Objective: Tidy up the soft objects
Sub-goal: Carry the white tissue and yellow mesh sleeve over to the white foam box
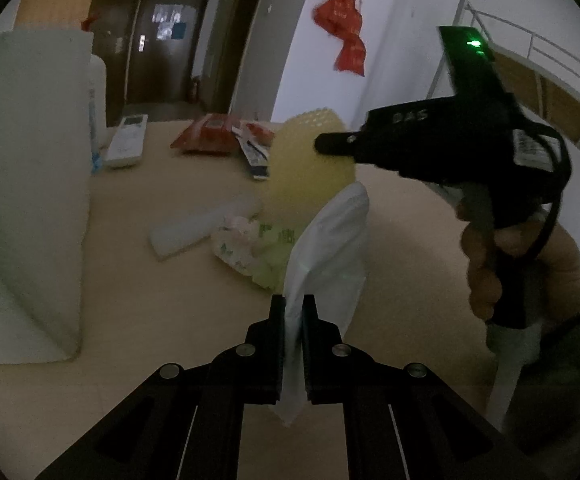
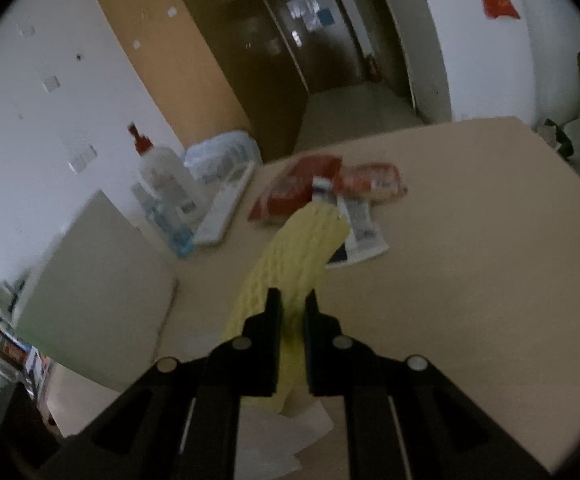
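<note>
My left gripper (image 1: pixel 293 304) is shut on a white plastic bag (image 1: pixel 330 256) and holds it above the table. My right gripper (image 2: pixel 292 300) is shut on a yellow foam net sleeve (image 2: pixel 294 256) and holds it in the air. In the left wrist view the right gripper (image 1: pixel 322 145) sits to the right of the left gripper and higher, with the yellow sleeve (image 1: pixel 306 168) hanging from it behind the bag. A white foam strip (image 1: pixel 201 228) and a crumpled printed wrapper (image 1: pixel 249 248) lie on the table below.
A large white foam block (image 1: pixel 25 184) stands at the left. Red snack packets (image 2: pixel 306 188), a white remote (image 1: pixel 127 140), a white bottle (image 2: pixel 161 180) and a paper sachet (image 2: pixel 362 232) lie at the far side of the beige table (image 2: pixel 470 280). White paper (image 2: pixel 273 436) lies near.
</note>
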Available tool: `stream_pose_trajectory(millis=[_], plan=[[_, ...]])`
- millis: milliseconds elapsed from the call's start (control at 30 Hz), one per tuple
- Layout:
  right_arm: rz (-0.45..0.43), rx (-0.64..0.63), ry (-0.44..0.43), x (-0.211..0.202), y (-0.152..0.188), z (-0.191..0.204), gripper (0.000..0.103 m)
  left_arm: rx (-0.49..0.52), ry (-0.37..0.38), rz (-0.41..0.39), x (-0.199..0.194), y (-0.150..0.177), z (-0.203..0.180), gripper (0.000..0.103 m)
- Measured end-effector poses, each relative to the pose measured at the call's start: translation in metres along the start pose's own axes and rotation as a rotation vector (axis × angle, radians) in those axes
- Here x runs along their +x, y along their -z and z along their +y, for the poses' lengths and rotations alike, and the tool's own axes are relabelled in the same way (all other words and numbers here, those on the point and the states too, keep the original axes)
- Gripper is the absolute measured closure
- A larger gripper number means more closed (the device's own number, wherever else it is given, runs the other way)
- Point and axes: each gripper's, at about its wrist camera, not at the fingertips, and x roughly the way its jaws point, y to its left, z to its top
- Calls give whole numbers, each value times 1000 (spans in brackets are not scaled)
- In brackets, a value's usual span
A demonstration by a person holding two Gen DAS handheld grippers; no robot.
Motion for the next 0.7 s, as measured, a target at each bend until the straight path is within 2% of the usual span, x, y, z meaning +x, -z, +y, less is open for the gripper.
stream_pose_trajectory(millis=[433,700], plan=[[-111,-2,8,-55,6,5,90,-9,-34,-68,-33,-6,-1,95],[-149,-20,-8,-81,23,17,90,6,-89,-161,-71,-6,-10,95]])
